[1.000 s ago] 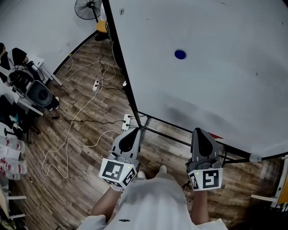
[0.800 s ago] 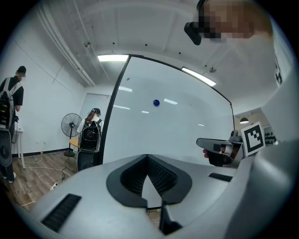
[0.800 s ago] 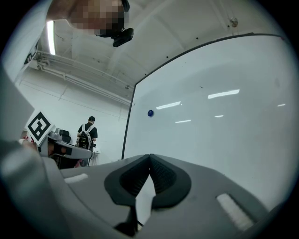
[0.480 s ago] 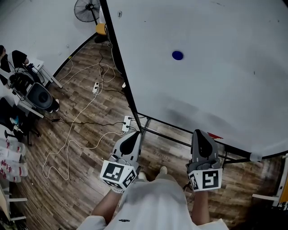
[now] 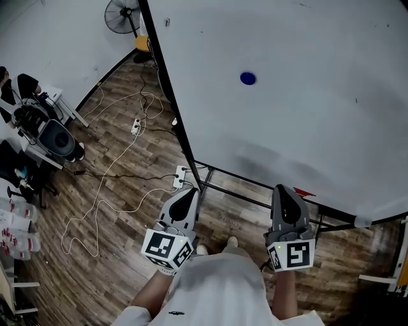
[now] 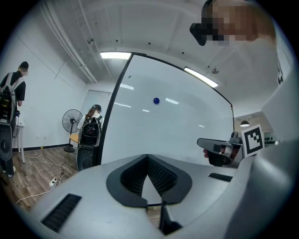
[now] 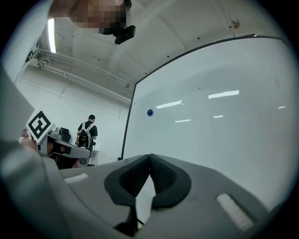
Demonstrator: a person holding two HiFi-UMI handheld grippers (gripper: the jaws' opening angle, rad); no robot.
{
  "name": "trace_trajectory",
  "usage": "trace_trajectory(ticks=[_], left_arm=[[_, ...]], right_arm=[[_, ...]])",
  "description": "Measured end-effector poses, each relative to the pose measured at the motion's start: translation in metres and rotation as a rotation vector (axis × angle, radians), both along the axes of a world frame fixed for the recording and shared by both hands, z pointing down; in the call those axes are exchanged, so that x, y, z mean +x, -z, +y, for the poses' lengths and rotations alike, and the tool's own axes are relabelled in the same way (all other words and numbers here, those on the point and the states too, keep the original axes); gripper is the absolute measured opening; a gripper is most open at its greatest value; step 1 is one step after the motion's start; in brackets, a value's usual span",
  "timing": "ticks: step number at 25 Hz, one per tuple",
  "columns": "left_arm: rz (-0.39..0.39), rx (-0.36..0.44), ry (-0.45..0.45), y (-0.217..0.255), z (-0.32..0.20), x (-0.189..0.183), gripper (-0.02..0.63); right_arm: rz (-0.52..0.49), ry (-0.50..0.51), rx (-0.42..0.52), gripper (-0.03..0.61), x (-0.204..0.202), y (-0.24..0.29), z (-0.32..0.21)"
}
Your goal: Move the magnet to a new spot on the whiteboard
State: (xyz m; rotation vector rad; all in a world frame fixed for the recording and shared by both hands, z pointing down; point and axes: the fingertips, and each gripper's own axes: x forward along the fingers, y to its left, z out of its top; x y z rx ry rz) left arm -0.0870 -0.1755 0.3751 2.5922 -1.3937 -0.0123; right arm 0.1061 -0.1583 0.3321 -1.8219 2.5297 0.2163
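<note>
Blue stands out at once: a single round magnet [image 5: 248, 78] sticks to the whiteboard [image 5: 306, 127], in its upper left part as the head view shows it, well apart from both grippers. I count just that one magnet on the board; both gripper views show it too, high above the jaws.

The left gripper [image 5: 189, 187] and the right gripper [image 5: 284, 190] are held low in front of the person, side by side, near the board's bottom edge and not touching it. Each carries one marker cube. In its own view the left gripper [image 6: 147, 161] is clenched, its jaws together with nothing between them. The right gripper [image 7: 149, 161] is clenched and empty in the same way.

On the wooden floor [image 5: 121, 216] left of the board I see one standing fan [image 5: 124, 14], loose white cable [image 5: 95, 204], and what I take to be two power strips [image 5: 136, 122], though they are small. The left gripper view shows two people: one [image 6: 10, 100] at the frame's left edge, another [image 6: 92, 125] beside the fan.
</note>
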Motion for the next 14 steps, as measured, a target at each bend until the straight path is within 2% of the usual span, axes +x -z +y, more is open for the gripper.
trace_trajectory(ticks=[14], left_arm=[[0.0,-0.004,0.001,-0.0043,0.0027,0.0003,0.006]], right_arm=[[-0.011,0.004,0.006,0.009,-0.0029,-0.0014,0.0025]])
